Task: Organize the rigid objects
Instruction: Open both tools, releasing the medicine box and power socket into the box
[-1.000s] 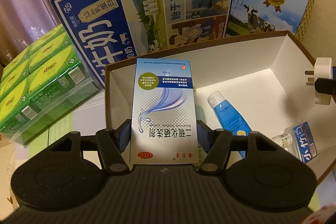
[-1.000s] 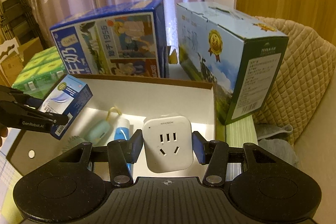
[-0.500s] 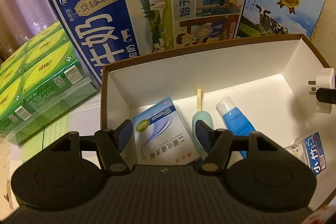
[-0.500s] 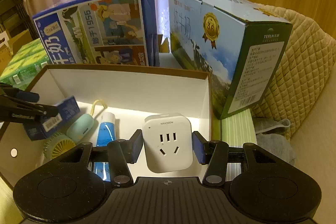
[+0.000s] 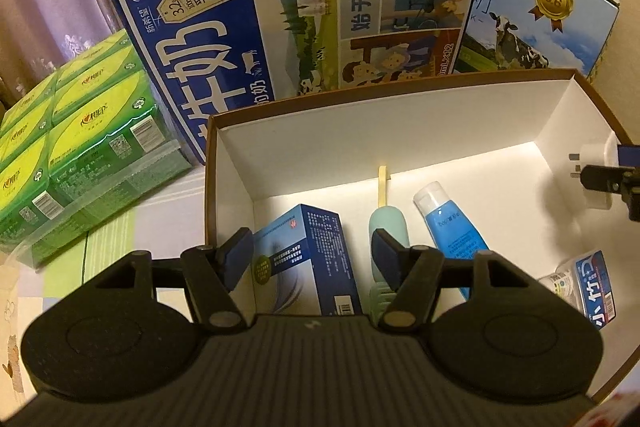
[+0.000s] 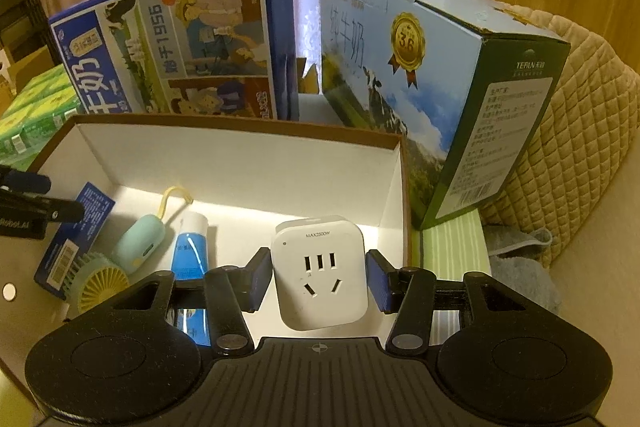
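An open cardboard box [image 5: 360, 95], white inside, holds the sorted items. A blue and white medicine box [image 5: 312, 267] lies tilted on its floor at the left. My left gripper [image 5: 310, 257] hangs open over it, with a gap at each pad. My right gripper [image 6: 318, 279] is shut on a white socket adapter [image 6: 320, 275], held above the floor at the right end of the cardboard box [image 6: 240, 131]. In the left wrist view the adapter [image 5: 596, 163] shows at the right edge, prongs pointing left.
A mint hand fan [image 5: 386, 227], a blue tube [image 5: 448, 223] and a small bottle pack [image 5: 592, 287] lie in the box. Two milk cartons [image 5: 300, 7] [image 6: 440, 87] stand behind it. Green packs [image 5: 80, 147] sit on the left, a quilted cushion [image 6: 580, 127] on the right.
My left gripper let go of the medicine box, which dropped into the cardboard box and now lies tilted there. My right gripper sank lower into the box, still holding the adapter.
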A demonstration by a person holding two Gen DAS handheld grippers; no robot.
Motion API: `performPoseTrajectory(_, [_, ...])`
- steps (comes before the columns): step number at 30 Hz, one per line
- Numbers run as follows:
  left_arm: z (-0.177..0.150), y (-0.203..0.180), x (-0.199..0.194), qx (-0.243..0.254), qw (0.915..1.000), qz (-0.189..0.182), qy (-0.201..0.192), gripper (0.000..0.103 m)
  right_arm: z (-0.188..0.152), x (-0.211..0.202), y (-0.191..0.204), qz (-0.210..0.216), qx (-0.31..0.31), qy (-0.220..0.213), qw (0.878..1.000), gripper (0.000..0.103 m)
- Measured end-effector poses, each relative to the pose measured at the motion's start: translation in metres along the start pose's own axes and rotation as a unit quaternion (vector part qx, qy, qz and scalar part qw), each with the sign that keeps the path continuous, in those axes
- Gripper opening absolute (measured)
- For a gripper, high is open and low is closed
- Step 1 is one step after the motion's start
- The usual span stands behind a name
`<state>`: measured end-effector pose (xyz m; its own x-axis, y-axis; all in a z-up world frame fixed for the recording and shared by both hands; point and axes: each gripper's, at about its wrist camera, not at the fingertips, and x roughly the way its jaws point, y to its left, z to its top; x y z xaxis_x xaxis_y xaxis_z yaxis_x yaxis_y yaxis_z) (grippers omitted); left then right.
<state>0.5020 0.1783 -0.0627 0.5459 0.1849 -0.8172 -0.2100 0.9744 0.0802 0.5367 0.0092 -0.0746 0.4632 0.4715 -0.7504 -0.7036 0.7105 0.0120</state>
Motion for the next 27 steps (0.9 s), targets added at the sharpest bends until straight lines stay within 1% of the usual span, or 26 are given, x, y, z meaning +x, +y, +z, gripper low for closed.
performPoseTrajectory(4, [-0.001,0.000,-0.005,0.000,1.0000,-0.002,-0.003,0.062,0.004,-0.009,-0.001,-0.002,0.003,-0.030,1.000,0.047])
performPoseTrajectory(8, [-0.002,0.001,-0.014,-0.003,0.9999,-0.006,-0.009,0.062,0.008,-0.020,-0.004,0.004,0.006,-0.040,0.999,0.048])
performPoseTrajectory(15, [-0.007,0.003,-0.032,-0.013,0.9997,-0.014,-0.018,0.062,0.003,-0.038,-0.009,0.011,0.018,-0.038,0.999,0.049])
performPoseTrajectory(20, [-0.012,0.004,-0.045,-0.021,0.9994,-0.015,-0.022,0.062,-0.009,-0.055,-0.011,0.016,0.023,-0.038,0.999,0.049])
performPoseTrajectory(27, [-0.020,0.003,-0.071,-0.027,0.9987,-0.020,-0.038,0.062,-0.022,-0.078,-0.008,0.028,0.024,-0.041,0.999,0.051])
